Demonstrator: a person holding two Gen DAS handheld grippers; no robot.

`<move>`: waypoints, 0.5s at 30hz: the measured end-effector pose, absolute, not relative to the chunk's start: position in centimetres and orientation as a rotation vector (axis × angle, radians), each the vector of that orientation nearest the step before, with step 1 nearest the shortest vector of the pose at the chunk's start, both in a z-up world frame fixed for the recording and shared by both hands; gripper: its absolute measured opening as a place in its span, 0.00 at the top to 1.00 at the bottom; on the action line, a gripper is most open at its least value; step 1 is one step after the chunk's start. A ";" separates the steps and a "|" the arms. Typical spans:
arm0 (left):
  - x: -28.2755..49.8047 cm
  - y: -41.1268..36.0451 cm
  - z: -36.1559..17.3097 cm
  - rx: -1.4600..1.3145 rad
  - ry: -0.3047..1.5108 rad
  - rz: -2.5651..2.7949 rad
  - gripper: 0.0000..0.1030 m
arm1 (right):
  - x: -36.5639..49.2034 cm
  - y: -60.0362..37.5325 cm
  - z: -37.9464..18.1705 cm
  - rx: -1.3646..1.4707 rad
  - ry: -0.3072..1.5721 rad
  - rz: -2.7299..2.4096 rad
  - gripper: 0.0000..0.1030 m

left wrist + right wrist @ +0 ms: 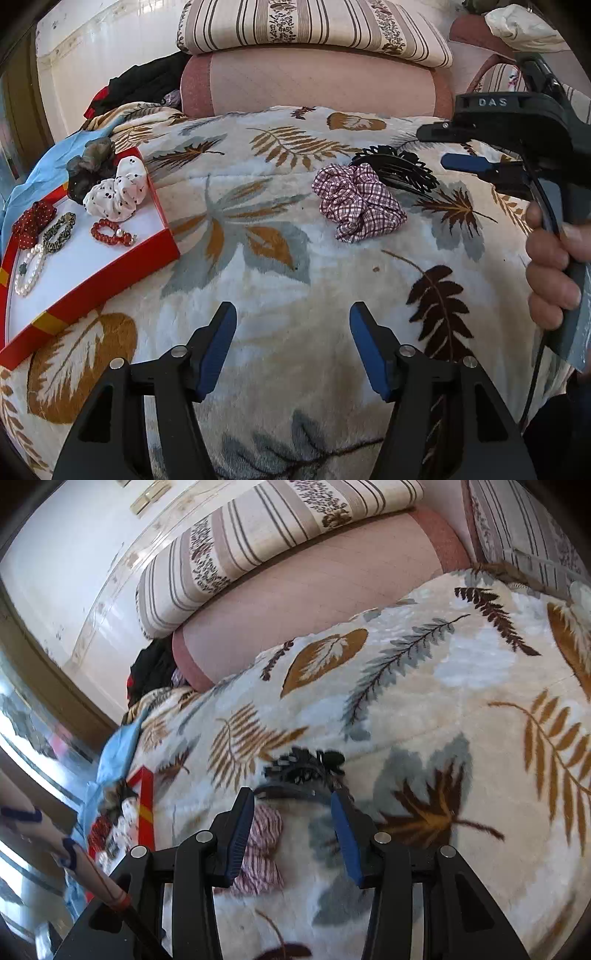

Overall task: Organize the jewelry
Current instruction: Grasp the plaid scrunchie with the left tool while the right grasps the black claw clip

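A red box (168, 242) with a white inside lies at the left on the blanket. It holds a spotted white scrunchie (118, 194), a dark scrunchie (90, 166), a red bead bracelet (110, 232), a pearl string (31, 269) and other pieces. A checked scrunchie (358, 201) and a black hair claw (399, 168) lie on the blanket mid-right. My left gripper (293, 314) hovers open over bare blanket, nothing between its fingers. My right gripper (291, 801) stands open, its tips just short of the hair claw (303, 768); the checked scrunchie (264, 849) lies below its left finger.
A leaf-print blanket (280, 258) covers the bed. Behind it lie a pink bolster (314, 85) and a striped cushion (314, 26). Blue cloth (44, 158) and dark clothes (147, 85) are bunched at the far left. A hand (554, 269) holds the right gripper's handle.
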State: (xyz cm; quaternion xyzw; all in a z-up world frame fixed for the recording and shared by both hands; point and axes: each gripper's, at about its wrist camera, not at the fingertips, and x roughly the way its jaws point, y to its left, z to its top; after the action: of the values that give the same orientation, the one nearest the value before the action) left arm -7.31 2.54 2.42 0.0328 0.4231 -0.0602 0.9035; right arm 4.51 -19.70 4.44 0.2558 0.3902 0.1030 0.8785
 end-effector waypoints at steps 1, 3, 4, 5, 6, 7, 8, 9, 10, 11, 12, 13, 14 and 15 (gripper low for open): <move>-7.1 2.4 2.4 0.072 0.879 -0.122 0.39 | 4.8 -19.8 4.4 0.540 0.811 0.219 0.54; -6.8 2.1 2.4 0.077 0.888 -0.120 0.39 | 4.9 -20.0 4.0 0.550 0.808 0.230 0.54; -6.6 2.0 2.5 0.080 0.891 -0.119 0.39 | 5.0 -20.2 3.6 0.561 0.813 0.240 0.54; -6.5 1.8 2.6 0.083 0.894 -0.118 0.39 | 5.0 -20.5 3.2 0.572 0.820 0.244 0.54; -6.3 1.6 2.7 0.082 0.896 -0.118 0.39 | 5.0 -20.8 3.0 0.583 0.825 0.249 0.54; -6.1 1.5 2.8 0.078 0.898 -0.119 0.39 | 5.1 -21.3 2.6 0.596 0.832 0.256 0.54; -5.7 1.3 2.9 0.068 0.902 -0.122 0.39 | 5.1 -21.6 2.4 0.602 0.837 0.261 0.54; -5.4 1.3 3.1 0.059 0.905 -0.123 0.39 | 5.2 -21.8 2.2 0.610 0.841 0.268 0.54; -5.0 1.2 3.2 0.048 0.907 -0.124 0.38 | 5.1 -22.1 1.8 0.625 0.846 0.279 0.54; -4.6 1.2 3.5 0.034 0.907 -0.121 0.37 | 5.1 -22.1 1.7 0.629 0.850 0.285 0.54; -4.0 1.2 3.7 0.020 0.908 -0.116 0.35 | 5.1 -22.1 1.5 0.634 0.855 0.292 0.54; -3.4 1.3 4.0 0.000 0.911 -0.113 0.30 | 5.1 -22.0 1.5 0.639 0.856 0.305 0.54; -2.8 1.4 4.2 -0.023 0.916 -0.113 0.27 | 5.0 -21.8 1.5 0.640 0.857 0.320 0.52; -2.3 1.3 4.4 -0.035 0.922 -0.117 0.26 | 5.0 -21.5 1.6 0.637 0.861 0.341 0.52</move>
State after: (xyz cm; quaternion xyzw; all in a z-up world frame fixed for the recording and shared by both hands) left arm -2.26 1.33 4.36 -0.0171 0.4447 -0.0566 0.8937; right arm 4.98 -21.52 1.61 0.3019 0.4083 0.1614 0.8462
